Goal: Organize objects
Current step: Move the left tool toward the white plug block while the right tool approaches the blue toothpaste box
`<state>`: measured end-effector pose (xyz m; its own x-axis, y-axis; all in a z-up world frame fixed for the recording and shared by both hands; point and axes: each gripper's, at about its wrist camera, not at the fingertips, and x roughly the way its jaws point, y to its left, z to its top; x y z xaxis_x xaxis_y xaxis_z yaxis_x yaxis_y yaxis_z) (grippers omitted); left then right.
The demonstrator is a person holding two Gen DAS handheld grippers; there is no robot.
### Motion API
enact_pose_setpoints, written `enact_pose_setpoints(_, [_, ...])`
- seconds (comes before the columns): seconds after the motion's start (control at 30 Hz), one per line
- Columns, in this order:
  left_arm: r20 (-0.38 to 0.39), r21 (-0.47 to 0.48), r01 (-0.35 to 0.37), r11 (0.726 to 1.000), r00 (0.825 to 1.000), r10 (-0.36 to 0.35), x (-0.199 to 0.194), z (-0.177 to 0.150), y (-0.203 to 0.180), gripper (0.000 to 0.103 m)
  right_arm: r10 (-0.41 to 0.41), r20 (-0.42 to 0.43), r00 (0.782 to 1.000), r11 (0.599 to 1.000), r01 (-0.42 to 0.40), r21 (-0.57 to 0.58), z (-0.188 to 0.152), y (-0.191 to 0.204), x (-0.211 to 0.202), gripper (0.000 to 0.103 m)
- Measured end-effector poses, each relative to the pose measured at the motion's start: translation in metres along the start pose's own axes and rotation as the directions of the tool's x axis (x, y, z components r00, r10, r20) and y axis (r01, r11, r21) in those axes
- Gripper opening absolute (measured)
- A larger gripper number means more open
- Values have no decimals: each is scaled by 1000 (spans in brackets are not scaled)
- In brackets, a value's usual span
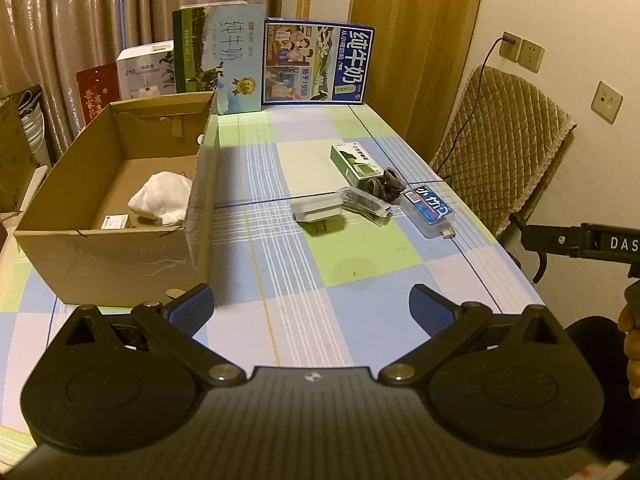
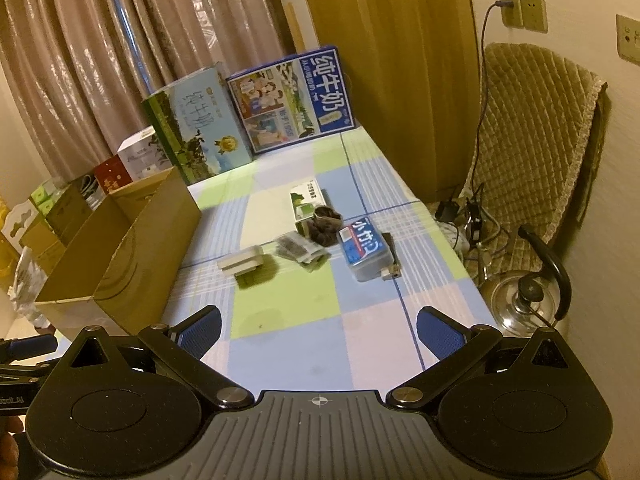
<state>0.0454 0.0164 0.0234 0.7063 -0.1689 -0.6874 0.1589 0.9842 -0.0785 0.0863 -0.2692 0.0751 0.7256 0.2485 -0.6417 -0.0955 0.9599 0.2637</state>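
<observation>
Left wrist view: cardboard box (image 1: 120, 200) holds a white cloth (image 1: 162, 198) and small carton (image 1: 115, 222); both the left gripper (image 1: 310, 308) and right gripper (image 2: 318, 334) are spread wide, empty.

Domestic room — a home. Evidence: curtains (image 1: 80, 20), checked tablecloth (image 1: 360, 280), quilted chair (image 1: 504, 152), kettle (image 2: 520, 300), milk cartons (image 1: 320, 64).
</observation>
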Motion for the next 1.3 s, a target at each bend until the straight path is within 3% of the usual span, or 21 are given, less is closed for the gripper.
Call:
enact_pose_setpoints(0.67, [12, 33, -17, 999, 1000, 17, 54, 23, -19, 102, -45, 31, 998, 996, 47, -72, 14, -18, 30, 101])
enact_pose_setpoints(1.2, [-5, 3, -64, 998, 998, 64, 148, 42, -18, 102, -61, 21, 998, 977, 64, -202, 47, -28, 127, 101])
enact_pose_setpoints(1.3, [-9, -9, -61, 998, 998, 61, 164, 43, -15, 102, -74, -2, 997, 967, 71, -243, 48, -28, 152, 94])
